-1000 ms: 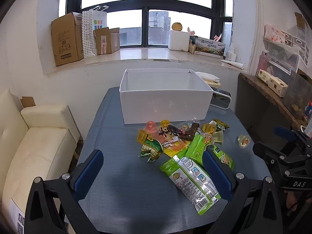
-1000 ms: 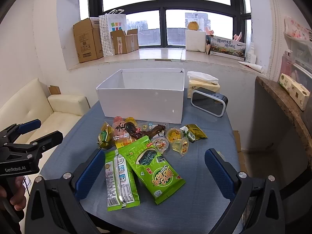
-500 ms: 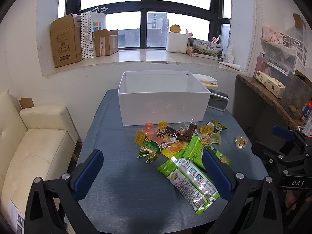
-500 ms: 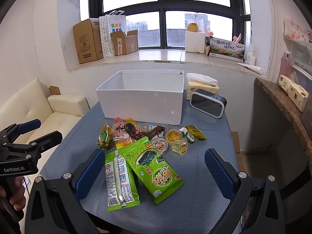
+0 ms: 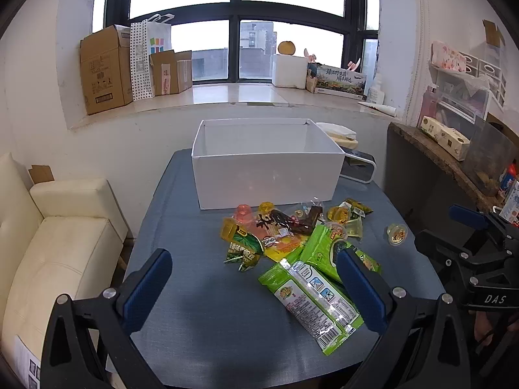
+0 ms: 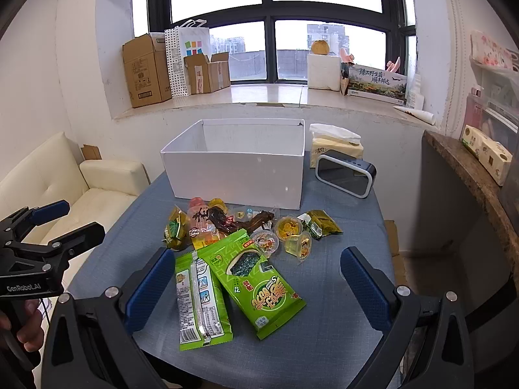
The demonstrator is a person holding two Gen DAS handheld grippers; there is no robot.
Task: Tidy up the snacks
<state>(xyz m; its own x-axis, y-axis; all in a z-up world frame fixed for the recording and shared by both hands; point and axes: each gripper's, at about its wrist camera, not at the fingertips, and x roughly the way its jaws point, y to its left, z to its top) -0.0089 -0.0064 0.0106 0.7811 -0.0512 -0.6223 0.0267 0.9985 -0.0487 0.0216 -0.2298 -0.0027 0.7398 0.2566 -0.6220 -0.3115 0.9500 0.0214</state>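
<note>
We hold the left gripper (image 5: pixel 253 287) and the right gripper (image 6: pixel 258 287) above the near edge of the bench (image 5: pixel 201 308), both with jaws wide apart and nothing between them. The snacks (image 6: pixel 233 236) lie heaped mid-bench just before the white box (image 6: pixel 236 171). Two green packets reach nearest: through the right jaws both sit in the gap, while through the left jaws the long packet (image 5: pixel 309 300) lies beside the right-hand finger.

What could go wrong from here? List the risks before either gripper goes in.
1. The two green packets overlap; gripping one could drag the other.
2. The jelly cups sit tight together and may roll when nudged.
3. Both the left gripper and right gripper aim at the same pile and could collide.
</note>
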